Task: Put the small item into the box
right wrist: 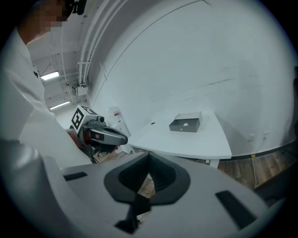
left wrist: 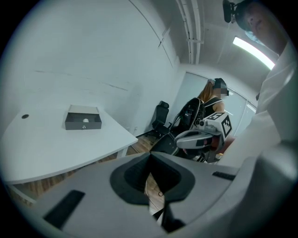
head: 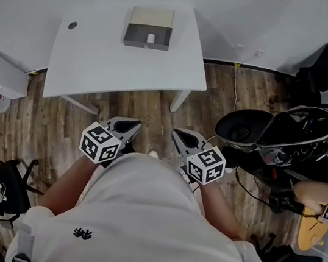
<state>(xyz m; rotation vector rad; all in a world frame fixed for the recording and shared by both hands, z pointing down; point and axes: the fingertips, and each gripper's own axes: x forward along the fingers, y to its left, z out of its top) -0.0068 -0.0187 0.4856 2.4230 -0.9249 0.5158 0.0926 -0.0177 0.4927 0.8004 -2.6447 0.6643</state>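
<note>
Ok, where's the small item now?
The small white item lies inside the grey box, toward the far edge of the white table in the head view.

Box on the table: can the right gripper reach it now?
Probably not yet: the right gripper hangs by the person's waist, apart from the table, and the box sits at its far edge.

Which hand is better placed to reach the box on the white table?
Left, probably, by a little: the box lines up more with the left gripper than the right gripper. Both are short of the table, jaws shut, empty.
</note>
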